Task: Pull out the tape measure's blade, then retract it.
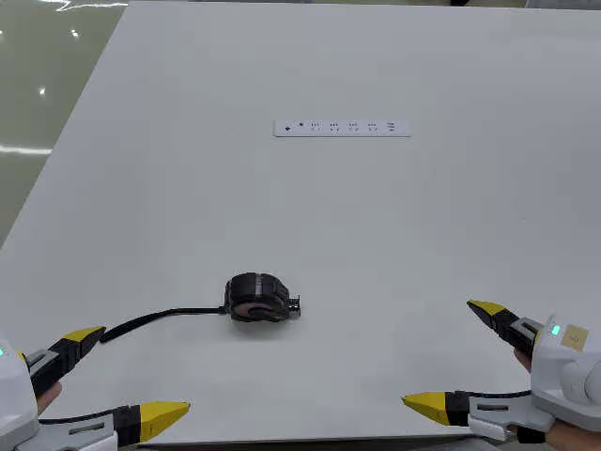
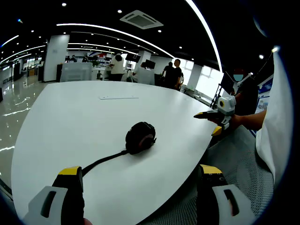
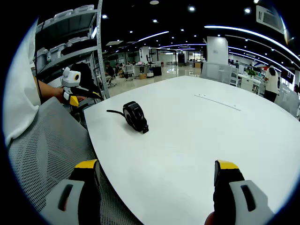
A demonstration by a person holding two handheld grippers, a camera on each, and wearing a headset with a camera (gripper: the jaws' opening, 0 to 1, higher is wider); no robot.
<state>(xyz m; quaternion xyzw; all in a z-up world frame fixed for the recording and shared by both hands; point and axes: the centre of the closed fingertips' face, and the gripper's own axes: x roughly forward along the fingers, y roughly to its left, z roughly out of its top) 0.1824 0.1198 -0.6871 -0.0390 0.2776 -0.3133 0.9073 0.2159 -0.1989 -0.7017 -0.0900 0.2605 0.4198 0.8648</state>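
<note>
Well short of the power strip (image 1: 342, 128), on my side of it, the black tape measure (image 1: 258, 298) lay on its side on the white table (image 1: 423, 235), blade fully wound in. Its wrist strap (image 1: 155, 319) trailed left and its end hook (image 1: 294, 303) faced right. Farther still from the strip, both grippers hovered at the table's near edge, the left gripper (image 1: 127, 374) and the right gripper (image 1: 451, 354), each with jaws spread wide and holding nothing. I judged the case hard, compact and liable to skid, so I would clamp its flat sides and pinch the thin, springy blade by the hook.
</note>
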